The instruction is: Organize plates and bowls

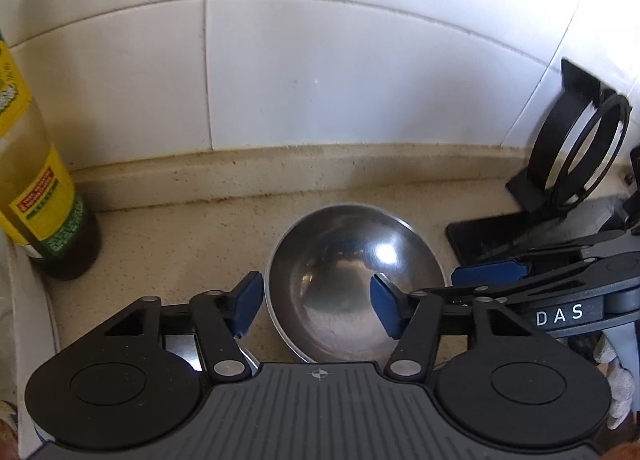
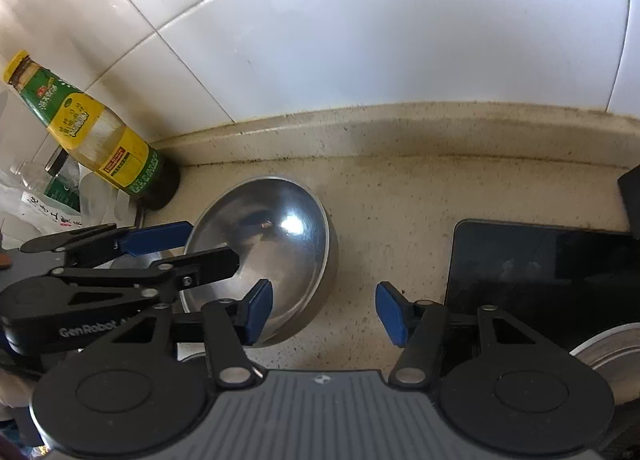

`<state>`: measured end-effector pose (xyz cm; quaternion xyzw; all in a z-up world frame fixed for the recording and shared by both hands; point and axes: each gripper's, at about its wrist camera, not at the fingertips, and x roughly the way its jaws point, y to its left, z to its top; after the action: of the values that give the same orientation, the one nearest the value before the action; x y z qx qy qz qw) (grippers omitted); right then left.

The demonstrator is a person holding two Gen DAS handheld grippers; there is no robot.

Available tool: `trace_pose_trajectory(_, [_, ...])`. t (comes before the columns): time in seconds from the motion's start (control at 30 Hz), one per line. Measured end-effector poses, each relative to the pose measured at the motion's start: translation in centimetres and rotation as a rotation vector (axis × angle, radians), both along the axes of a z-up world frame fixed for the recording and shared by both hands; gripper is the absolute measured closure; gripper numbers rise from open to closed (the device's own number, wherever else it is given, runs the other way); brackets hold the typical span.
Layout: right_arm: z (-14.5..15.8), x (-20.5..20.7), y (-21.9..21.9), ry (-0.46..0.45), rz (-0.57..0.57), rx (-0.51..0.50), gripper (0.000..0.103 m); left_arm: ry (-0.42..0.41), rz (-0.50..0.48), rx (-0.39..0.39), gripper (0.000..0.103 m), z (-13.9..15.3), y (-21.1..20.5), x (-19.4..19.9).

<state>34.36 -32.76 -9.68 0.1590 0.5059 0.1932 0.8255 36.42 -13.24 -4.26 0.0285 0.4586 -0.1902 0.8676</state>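
Speckled beige counter [image 2: 400, 219] runs back to a white tiled wall, and nearest the cameras both grippers are spread wide and hold nothing: the left gripper [image 1: 316, 306] straddles the near left rim of the steel bowl [image 1: 352, 272], the right gripper [image 2: 324, 314] straddles its right rim. If either closes off-centre on that slick, curved wall, the bowl could squirt out and skid. Farther back, it could strike the oil bottle [image 2: 100, 131] or the black tablet [image 2: 540, 272].

bottle [image 2: 104, 139] – black tablet [image 2: 540, 280]
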Motion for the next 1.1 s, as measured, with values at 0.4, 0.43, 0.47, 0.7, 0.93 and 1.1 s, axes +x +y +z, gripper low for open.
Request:
trace_pose_trajectory(0.4, [-1.0,0.4,1.6,0.025,0.046,0.036,0.06,-0.037,-0.024,0.094,0.05,-1.1,-0.7,-0.3])
trace_pose_trajectory(0.43, [-1.1,0.4,1.7,0.028,0.048,0.038,0.062,-0.038,-0.025,0.099,0.051,-1.2,-0.7,-0.3])
trace_pose_trajectory(0.47, [-1.2,0.4,1.8,0.031,0.049,0.039,0.062,-0.039,-0.026,0.104,0.052,-1.3,-0.7,-0.3])
trace_pose_trajectory(0.7, [-1.5,0.5,2.1,0.039,0.041,0.062,0.064,-0.041,-0.029,0.108,0.054,-1.6,-0.6,-0.2])
trace_pose_trajectory(0.93, [-1.6,0.3,1.4,0.035,0.027,0.079,0.064,-0.038,-0.031,0.097,0.054,-1.4,-0.8,-0.3])
trace_pose_trajectory(1.1, [-0.9,0.1,0.9,0.012,0.019,0.096,0.064,-0.054,-0.027,0.078,0.052,-0.5,-0.6,-0.3])
